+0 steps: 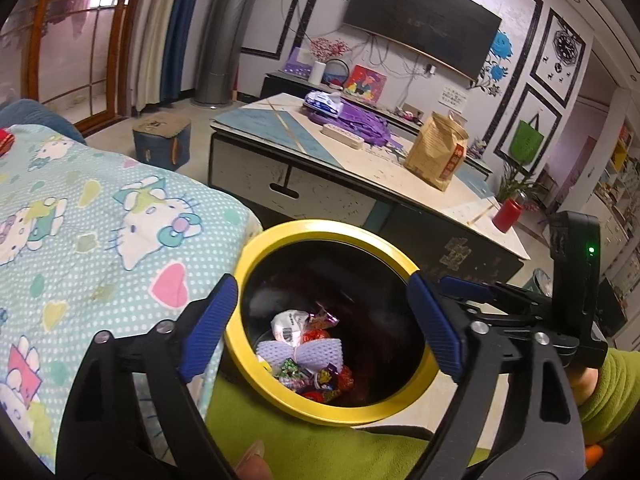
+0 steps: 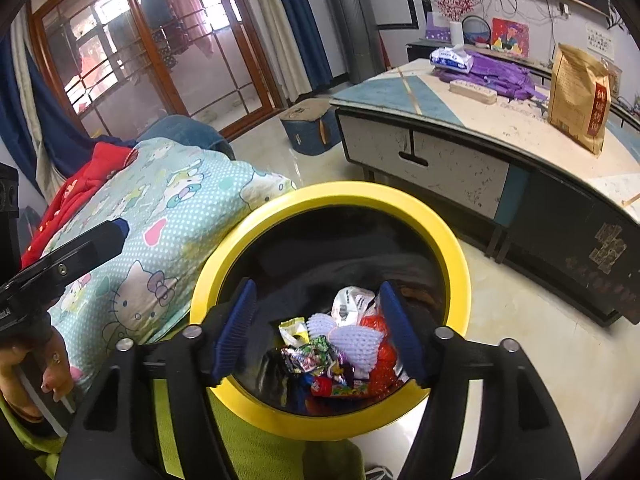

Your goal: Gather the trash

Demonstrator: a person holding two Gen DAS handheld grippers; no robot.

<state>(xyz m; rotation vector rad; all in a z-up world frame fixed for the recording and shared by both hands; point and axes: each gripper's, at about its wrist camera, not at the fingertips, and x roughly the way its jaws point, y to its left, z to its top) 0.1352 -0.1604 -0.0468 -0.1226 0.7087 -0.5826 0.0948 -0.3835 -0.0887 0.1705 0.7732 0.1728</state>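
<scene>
A round bin with a yellow rim (image 1: 320, 226) and a dark inside stands on the floor right below both grippers. At its bottom lies trash (image 1: 308, 356): candy wrappers, a white foam net, a crumpled white packet and red wrappers. My left gripper (image 1: 320, 284) is open over the bin's mouth, one blue pad near each side of the rim, with nothing between them. In the right wrist view the same bin's rim (image 2: 340, 192) fills the middle, and the trash (image 2: 340, 348) shows between the pads. My right gripper (image 2: 318, 286) is open above it and holds nothing.
A cartoon-cat blanket (image 1: 100, 220) lies left of the bin, touching its rim. Behind it stands a low table (image 1: 360, 168) with a brown paper bag (image 1: 436, 152), a purple bag, a tissue pack, a power strip and a red can (image 1: 507, 214). A small stool (image 2: 310, 128) sits on the floor.
</scene>
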